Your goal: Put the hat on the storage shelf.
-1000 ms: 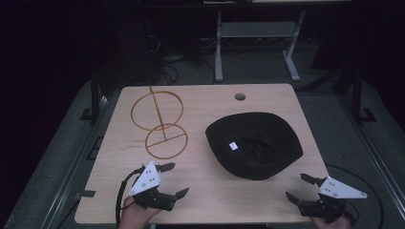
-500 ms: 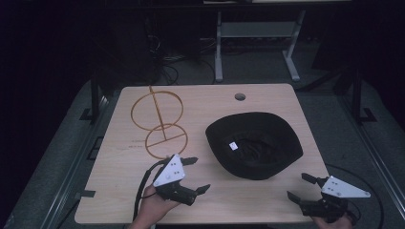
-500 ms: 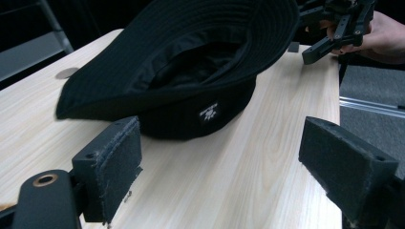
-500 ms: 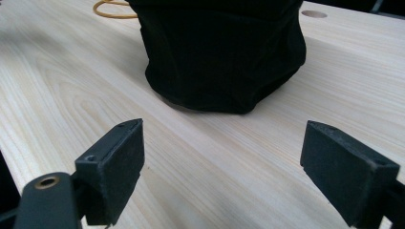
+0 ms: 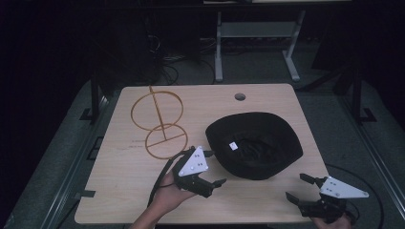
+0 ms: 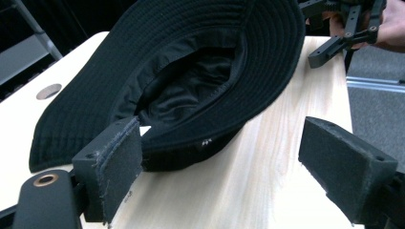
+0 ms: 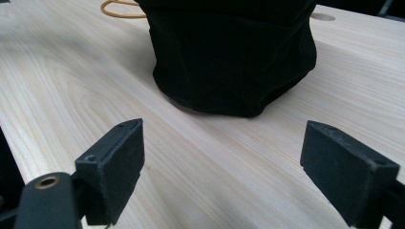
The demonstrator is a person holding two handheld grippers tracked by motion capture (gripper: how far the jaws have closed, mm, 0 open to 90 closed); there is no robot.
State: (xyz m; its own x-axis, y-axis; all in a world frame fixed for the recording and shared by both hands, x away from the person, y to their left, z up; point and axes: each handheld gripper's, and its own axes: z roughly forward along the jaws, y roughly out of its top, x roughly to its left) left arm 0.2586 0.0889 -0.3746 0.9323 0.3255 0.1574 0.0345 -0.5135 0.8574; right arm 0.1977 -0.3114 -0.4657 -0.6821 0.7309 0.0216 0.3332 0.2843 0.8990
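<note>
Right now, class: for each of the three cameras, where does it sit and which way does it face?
High view: above the person's side, looking forward and down at the table; left hand and both grippers show.
Left gripper view: on the left gripper, facing the hat; open jaws, right gripper beyond.
Right gripper view: on the right gripper, low, facing the hat; open jaws.
All share the hat.

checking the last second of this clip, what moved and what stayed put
The left gripper moved forward and to the right, from the near edge of the table up to the rim of the black hat; its jaws are open and hold nothing yet. The right gripper stayed at the near right corner, open. The hat and the wire stand did not move.
</note>
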